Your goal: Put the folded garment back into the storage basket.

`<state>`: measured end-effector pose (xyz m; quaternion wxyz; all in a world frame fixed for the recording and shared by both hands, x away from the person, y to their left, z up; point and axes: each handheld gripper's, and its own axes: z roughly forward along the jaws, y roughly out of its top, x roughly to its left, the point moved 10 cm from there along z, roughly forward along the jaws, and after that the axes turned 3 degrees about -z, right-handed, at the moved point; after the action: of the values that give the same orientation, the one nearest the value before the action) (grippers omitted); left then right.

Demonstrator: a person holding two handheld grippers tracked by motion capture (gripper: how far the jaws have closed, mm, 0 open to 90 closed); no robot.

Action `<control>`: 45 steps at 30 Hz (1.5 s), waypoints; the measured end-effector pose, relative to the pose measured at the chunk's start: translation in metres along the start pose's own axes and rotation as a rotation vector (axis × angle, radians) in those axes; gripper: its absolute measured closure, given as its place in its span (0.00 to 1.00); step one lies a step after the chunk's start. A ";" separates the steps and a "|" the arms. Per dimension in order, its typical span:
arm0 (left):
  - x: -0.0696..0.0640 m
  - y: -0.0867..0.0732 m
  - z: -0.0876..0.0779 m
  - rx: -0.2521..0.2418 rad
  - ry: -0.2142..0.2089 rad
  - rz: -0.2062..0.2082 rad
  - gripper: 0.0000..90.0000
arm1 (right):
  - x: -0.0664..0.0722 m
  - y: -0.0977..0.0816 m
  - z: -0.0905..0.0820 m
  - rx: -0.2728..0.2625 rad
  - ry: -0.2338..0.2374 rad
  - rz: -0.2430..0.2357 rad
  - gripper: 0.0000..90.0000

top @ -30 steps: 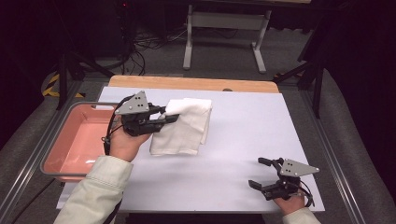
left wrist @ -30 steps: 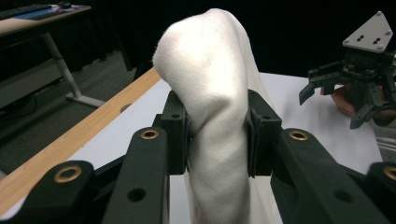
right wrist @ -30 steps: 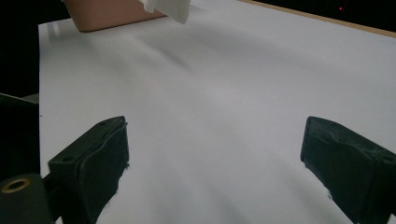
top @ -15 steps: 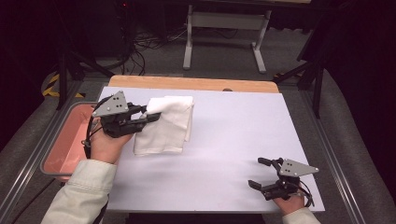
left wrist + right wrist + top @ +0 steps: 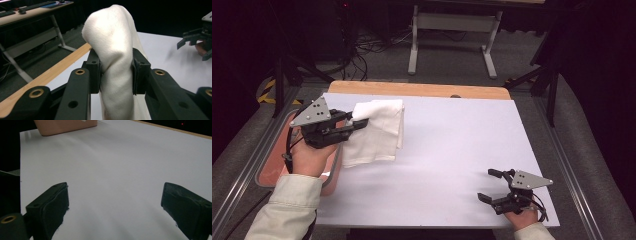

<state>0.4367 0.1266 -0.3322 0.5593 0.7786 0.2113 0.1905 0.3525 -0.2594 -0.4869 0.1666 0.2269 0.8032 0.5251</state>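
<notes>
White cloth (image 5: 379,131) was held in the left gripper (image 5: 360,122), whose jaws were pinched tight on a bunched fold of it, as was seen plainly in the left gripper view, where the cloth (image 5: 115,57) bulged up between the two black pads (image 5: 94,71). Compared with a second earlier, the cloth had been carried leftward across the table (image 5: 452,150), from near the middle toward the left edge, and its lower part was now draped over the rim of the pink tray (image 5: 332,182) that sat beside the sheet. From this it was judged that the cloth was being taken to the tray and that the carry was nearly done; a lowering and a release were thought to be what remained. The right gripper (image 5: 492,186) had not been shifted in that time: it was kept low at the near right corner with its jaws spread wide and nothing between them, as was confirmed in the right gripper view, where bare white surface lay between the pads (image 5: 53,200). The table was covered by a plain white sheet, with a strip of pale wood (image 5: 412,89) left bare along the far edge. Beyond it, a dark room was seen, with a grey floor, loose cables (image 5: 362,47) and the white legs of a stand (image 5: 452,35).
</notes>
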 end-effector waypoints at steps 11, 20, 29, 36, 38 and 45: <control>0.014 -0.006 -0.024 0.007 0.059 -0.006 0.74 | 0.000 -0.001 0.001 0.007 -0.002 0.001 0.09; 0.024 -0.012 -0.046 0.022 0.107 -0.011 0.74 | 0.000 -0.001 0.002 0.012 -0.006 -0.001 0.09; 0.029 -0.017 -0.061 0.037 0.139 -0.009 0.74 | 0.000 -0.002 0.002 0.012 -0.008 -0.002 0.09; 0.033 -0.022 -0.072 0.062 0.165 -0.003 0.74 | 0.000 -0.002 0.002 0.014 -0.009 -0.003 0.09; 0.034 -0.024 -0.076 0.067 0.175 -0.002 0.74 | 0.000 -0.002 0.002 0.015 -0.010 -0.001 0.09; 0.040 -0.030 -0.090 0.067 0.200 -0.020 0.74 | 0.000 -0.002 0.002 0.018 -0.012 -0.001 0.09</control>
<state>0.4183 0.2284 -0.3315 0.5111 0.7717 0.2800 0.2545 0.3534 -0.2585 -0.4897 0.1695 0.2309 0.8069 0.5166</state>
